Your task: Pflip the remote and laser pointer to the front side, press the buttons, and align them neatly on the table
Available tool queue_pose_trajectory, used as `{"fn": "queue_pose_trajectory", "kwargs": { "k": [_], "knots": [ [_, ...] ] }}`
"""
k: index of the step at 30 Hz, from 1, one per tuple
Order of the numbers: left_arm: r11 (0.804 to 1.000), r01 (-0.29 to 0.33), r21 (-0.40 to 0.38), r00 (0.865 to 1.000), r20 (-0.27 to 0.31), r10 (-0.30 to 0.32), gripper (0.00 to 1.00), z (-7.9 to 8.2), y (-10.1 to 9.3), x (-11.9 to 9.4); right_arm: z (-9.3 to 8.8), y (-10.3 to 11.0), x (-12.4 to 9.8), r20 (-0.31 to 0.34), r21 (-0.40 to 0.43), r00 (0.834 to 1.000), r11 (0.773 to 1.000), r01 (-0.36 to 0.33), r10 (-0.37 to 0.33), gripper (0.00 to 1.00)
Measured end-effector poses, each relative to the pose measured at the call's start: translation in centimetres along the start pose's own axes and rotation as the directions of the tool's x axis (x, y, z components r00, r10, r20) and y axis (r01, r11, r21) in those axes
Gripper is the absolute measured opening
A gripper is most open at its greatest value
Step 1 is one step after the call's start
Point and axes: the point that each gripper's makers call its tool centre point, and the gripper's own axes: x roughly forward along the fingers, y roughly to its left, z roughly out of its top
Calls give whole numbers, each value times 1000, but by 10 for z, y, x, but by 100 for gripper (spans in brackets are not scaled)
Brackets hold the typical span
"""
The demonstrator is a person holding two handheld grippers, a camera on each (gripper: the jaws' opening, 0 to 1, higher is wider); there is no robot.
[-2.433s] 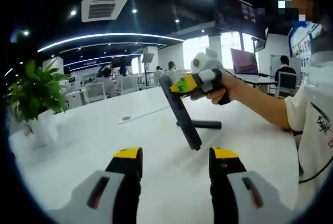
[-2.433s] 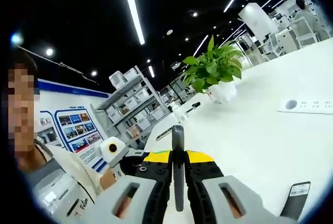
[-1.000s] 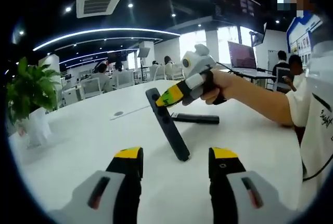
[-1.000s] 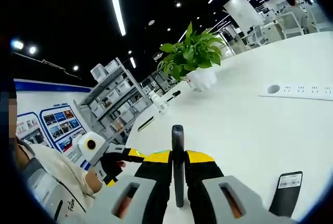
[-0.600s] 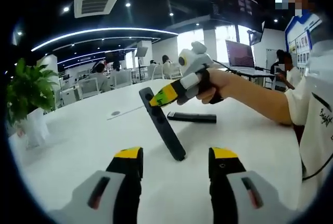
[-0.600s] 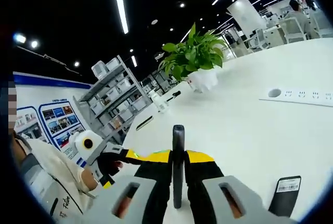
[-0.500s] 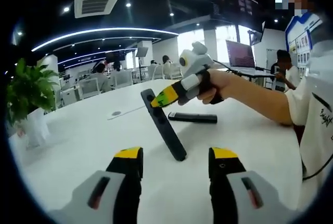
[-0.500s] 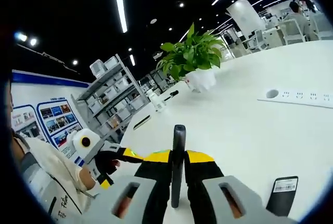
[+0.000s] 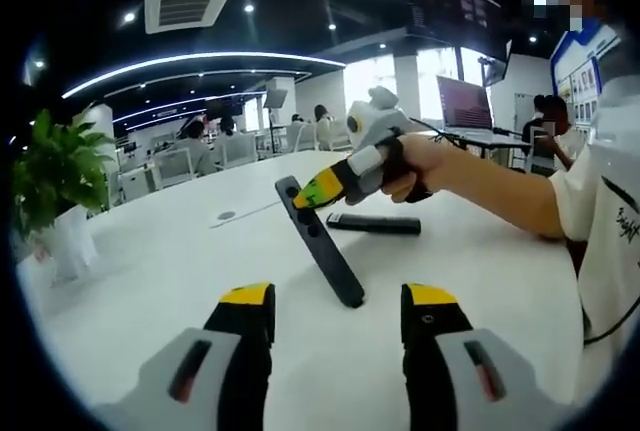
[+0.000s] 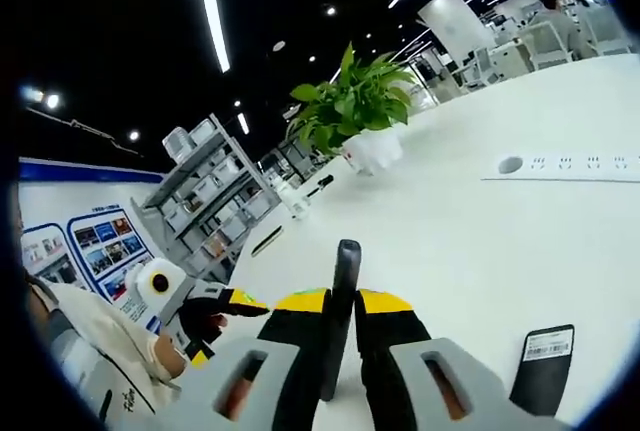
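A slim black remote [image 9: 322,243] stands slanted on the white table [image 9: 140,281], its lower end touching the surface and its button face turned towards the left gripper view. My right gripper [image 9: 312,195] is shut on its upper end; in the right gripper view the remote [image 10: 338,296] shows edge-on between the shut fingers of that gripper [image 10: 335,303]. A second black device [image 9: 373,223] lies flat behind it, label side up [image 10: 541,367]. My left gripper [image 9: 338,299] hovers open just in front of the remote's lower end, holding nothing, and it shows again [image 10: 238,303] at the left.
A potted plant [image 9: 60,191] [image 10: 352,111] stands on the table's far side. A power strip [image 10: 565,163] is set into the tabletop. Shelving [image 10: 215,206] and several seated people [image 9: 200,146] are in the background. The person's arm [image 9: 500,196] crosses from the right.
The right gripper has shifted left and lower, leaning the remote further over with its lower end on the table. The left gripper has stayed open and still.
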Motion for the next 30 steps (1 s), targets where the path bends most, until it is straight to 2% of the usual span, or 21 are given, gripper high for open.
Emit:
{"fn": "queue_pose_trajectory", "kwargs": {
  "k": [12, 19, 30],
  "knots": [
    [1000, -1, 1, 1000, -8, 1, 51, -4, 1, -1, -5, -1, 3, -9, 60, 1000, 998, 16, -16, 13],
    [1000, 2, 2, 1000, -14, -2, 51, -6, 0, 1, -7, -11, 4, 5, 126, 998, 990, 58, -59, 13],
    [1000, 0, 2, 1000, -21, 0, 51, -7, 1, 1, -10, -13, 7, -2, 126, 998, 990, 64, -64, 14]
  ]
}}
